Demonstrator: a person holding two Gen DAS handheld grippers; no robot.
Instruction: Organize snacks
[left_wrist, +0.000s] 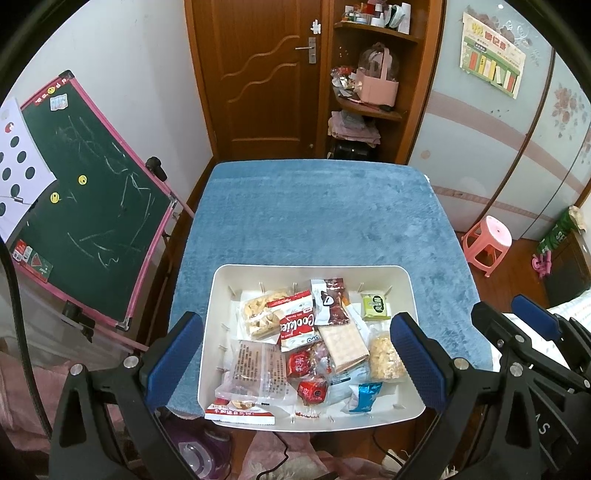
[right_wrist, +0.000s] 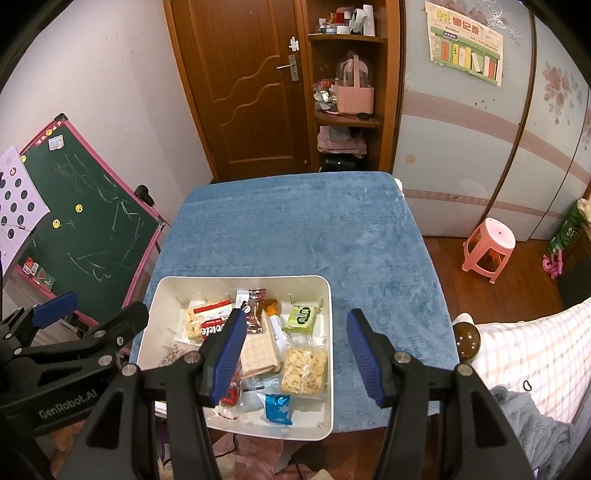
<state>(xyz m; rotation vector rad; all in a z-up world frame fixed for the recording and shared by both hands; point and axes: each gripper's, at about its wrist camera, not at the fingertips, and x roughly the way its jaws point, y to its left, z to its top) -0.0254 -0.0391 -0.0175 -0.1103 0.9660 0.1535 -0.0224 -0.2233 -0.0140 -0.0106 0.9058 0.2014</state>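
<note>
Blue-padded fingers of the left gripper (left_wrist: 295, 354) spread wide in the foreground of the left wrist view, one on each side of the white bin (left_wrist: 410, 295), with nothing between them. Beside it, the right gripper (right_wrist: 297, 356) hangs with its fingers parted just as far, also holding nothing; its left finger overlaps the middle of the bin in its own view and its right finger sits over bare blue cloth (right_wrist: 295, 229).

That bin rests at the near edge of the cloth-covered table, toward its left side as the right wrist camera sees it. Snacks lie heaped inside it: a red and white Cookies packet (left_wrist: 296, 324) near the middle, a brown and white chocolate packet (left_wrist: 331, 301) just behind it, a small green packet (left_wrist: 376, 306) at the back right, a flat wafer pack (left_wrist: 343, 347) beside a clear pack of yellow puffs (left_wrist: 384, 356), a clear wrapper with printed text (left_wrist: 255, 365) at the left, a small red packet (left_wrist: 313, 391) and a blue foil packet (left_wrist: 364, 397) near the front wall.

Left of the table stands a pink-framed chalkboard (left_wrist: 92, 206); a pink stool (right_wrist: 489, 247) sits on the wooden floor to the right, well apart from the table
</note>
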